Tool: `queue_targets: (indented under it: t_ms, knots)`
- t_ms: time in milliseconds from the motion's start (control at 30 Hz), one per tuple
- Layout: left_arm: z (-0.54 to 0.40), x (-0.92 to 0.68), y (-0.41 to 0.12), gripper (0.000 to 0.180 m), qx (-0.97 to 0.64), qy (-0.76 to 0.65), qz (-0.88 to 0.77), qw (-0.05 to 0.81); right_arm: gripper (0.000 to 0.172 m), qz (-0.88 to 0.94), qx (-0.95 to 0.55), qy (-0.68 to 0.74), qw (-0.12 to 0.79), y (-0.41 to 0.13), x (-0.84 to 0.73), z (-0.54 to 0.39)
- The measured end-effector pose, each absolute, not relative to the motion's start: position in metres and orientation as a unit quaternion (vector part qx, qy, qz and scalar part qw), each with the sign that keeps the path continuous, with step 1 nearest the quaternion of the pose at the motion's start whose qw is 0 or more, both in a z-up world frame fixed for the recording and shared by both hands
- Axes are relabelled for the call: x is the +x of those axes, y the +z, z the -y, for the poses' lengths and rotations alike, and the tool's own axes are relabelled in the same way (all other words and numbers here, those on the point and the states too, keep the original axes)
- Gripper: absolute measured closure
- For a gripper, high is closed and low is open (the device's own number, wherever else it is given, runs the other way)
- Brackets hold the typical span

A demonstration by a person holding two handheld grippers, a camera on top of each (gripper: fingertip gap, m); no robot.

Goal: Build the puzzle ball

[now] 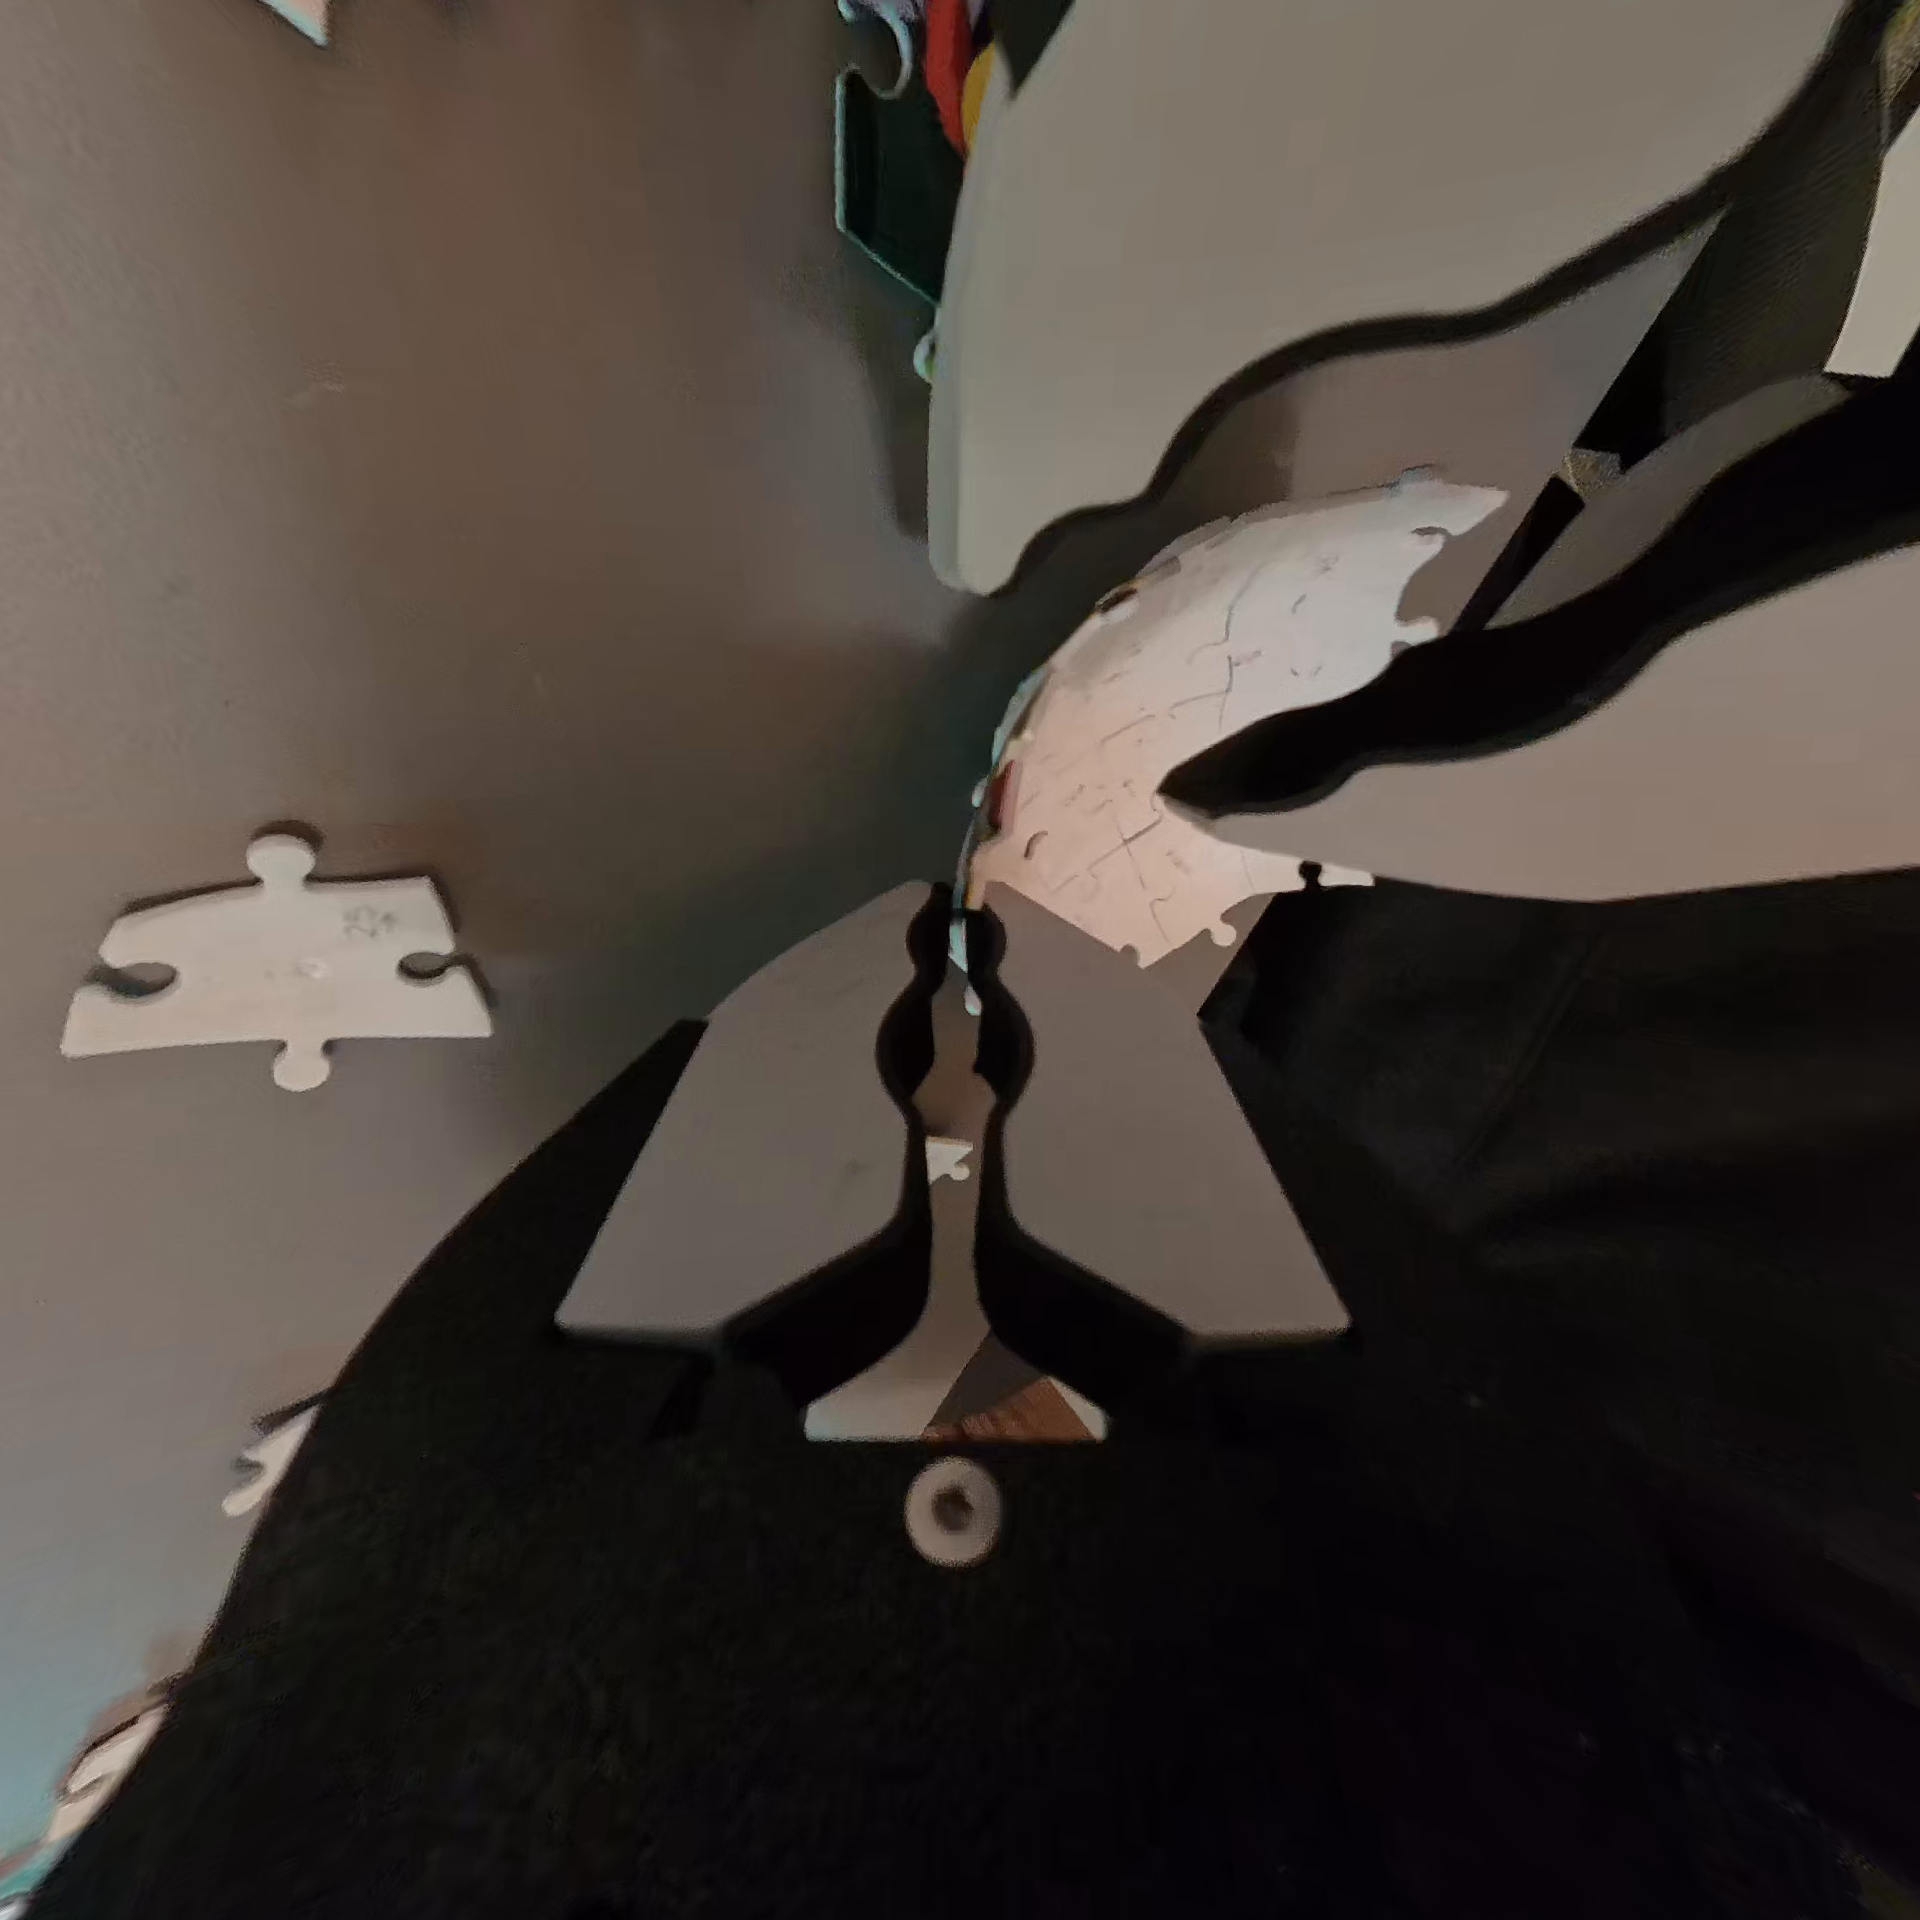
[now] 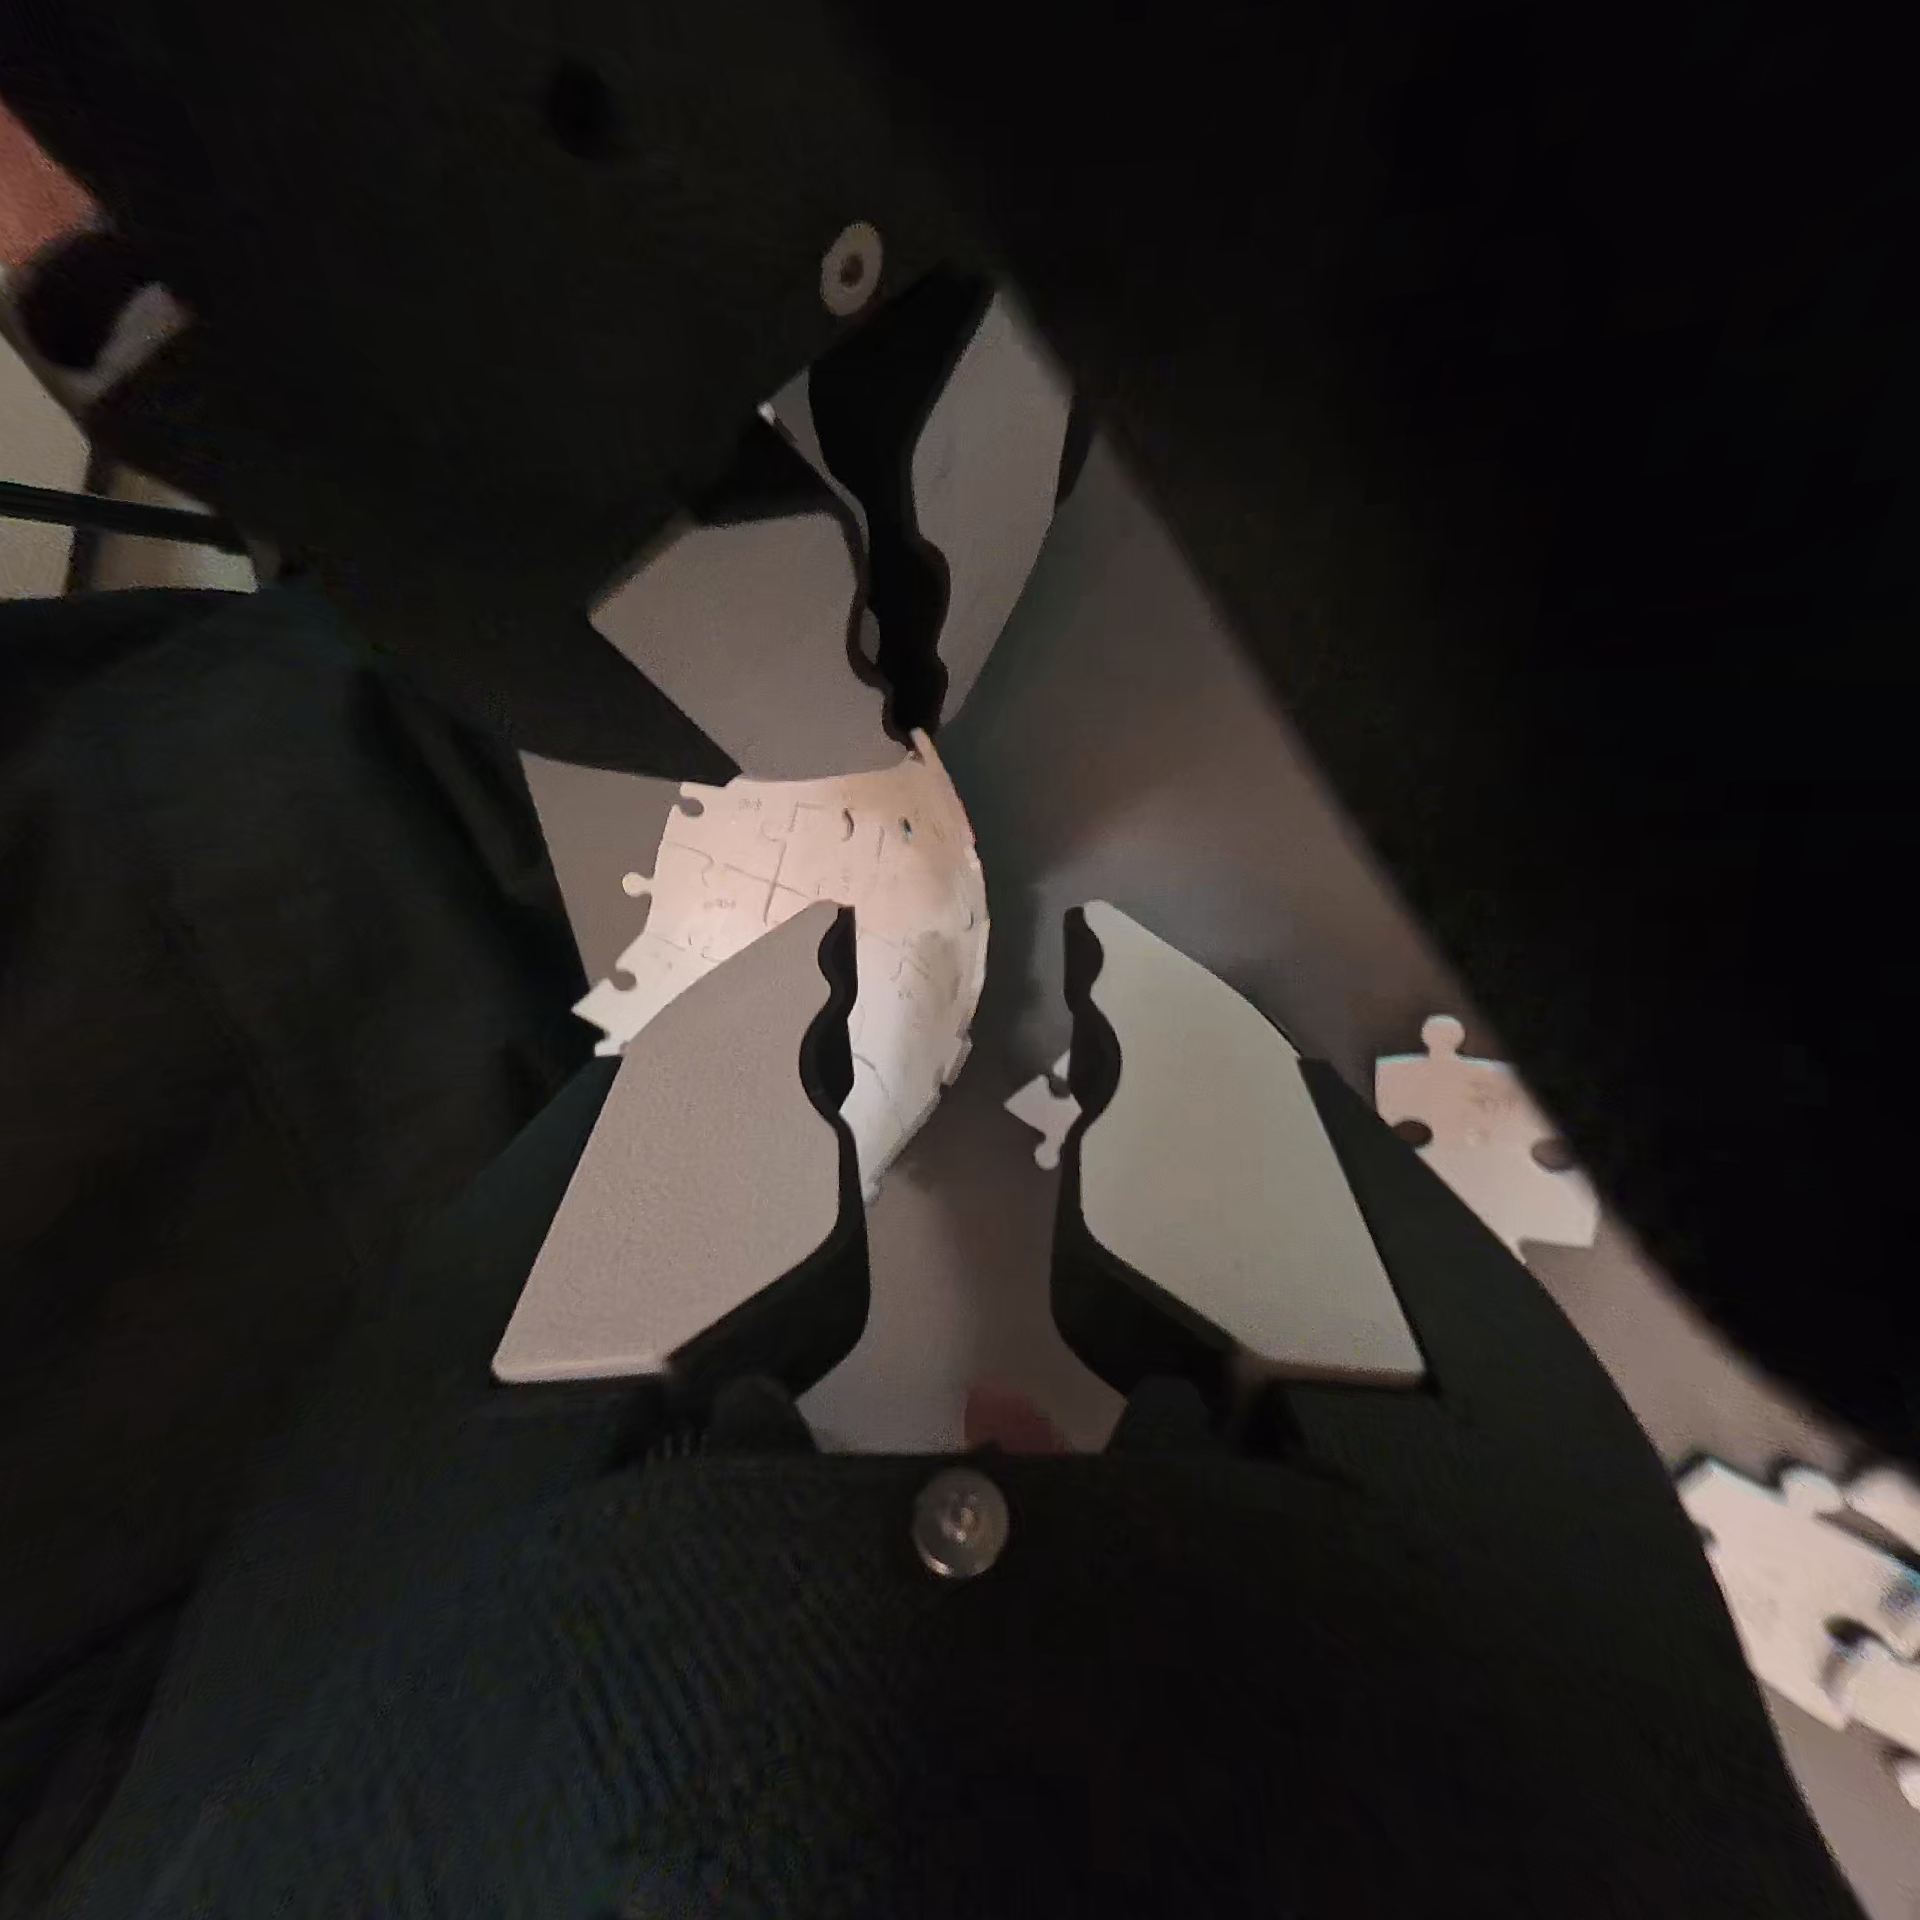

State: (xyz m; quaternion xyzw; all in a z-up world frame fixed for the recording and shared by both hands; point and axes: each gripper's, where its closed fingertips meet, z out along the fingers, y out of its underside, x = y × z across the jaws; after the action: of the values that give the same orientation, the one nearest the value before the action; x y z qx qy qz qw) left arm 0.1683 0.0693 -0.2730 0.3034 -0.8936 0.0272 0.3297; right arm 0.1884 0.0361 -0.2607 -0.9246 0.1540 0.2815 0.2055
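My left gripper is shut on the rim of a curved shell of joined white puzzle pieces, which it holds above the grey table. The right wrist view shows the same grip from the other side: the left gripper pinches the shell's top edge. My right gripper is open. Its left finger lies over the shell and its right finger stands clear of it. In the left wrist view the right gripper straddles the shell with its jaws apart.
Loose white puzzle pieces lie on the table: one at the left, another at the lower left, one at the right, a small one and a heap. A dark green and colourful object lies at the far edge. A person's dark clothing is close by.
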Motion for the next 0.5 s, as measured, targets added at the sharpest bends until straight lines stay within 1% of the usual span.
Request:
queue_targets:
  t_ms: [333, 433, 500]
  knots:
    - [-0.0663, 0.1619, -0.2766, 0.178, 0.328, 0.063, 0.875, 0.35, 0.142, -0.183, -0.902, 0.331, 0.209, -0.2621, 0.1809, -0.042]
    - [-0.0661, 0.1603, -0.279, 0.178, 0.336, 0.073, 0.868, 0.357, 0.145, -0.181, -0.905, 0.329, 0.199, -0.2659, 0.1792, -0.0396]
    - [-0.0655, 0.1597, -0.2798, 0.178, 0.34, 0.08, 0.865, 0.361, 0.151, -0.178, -0.903, 0.329, 0.21, -0.2644, 0.1794, -0.0429]
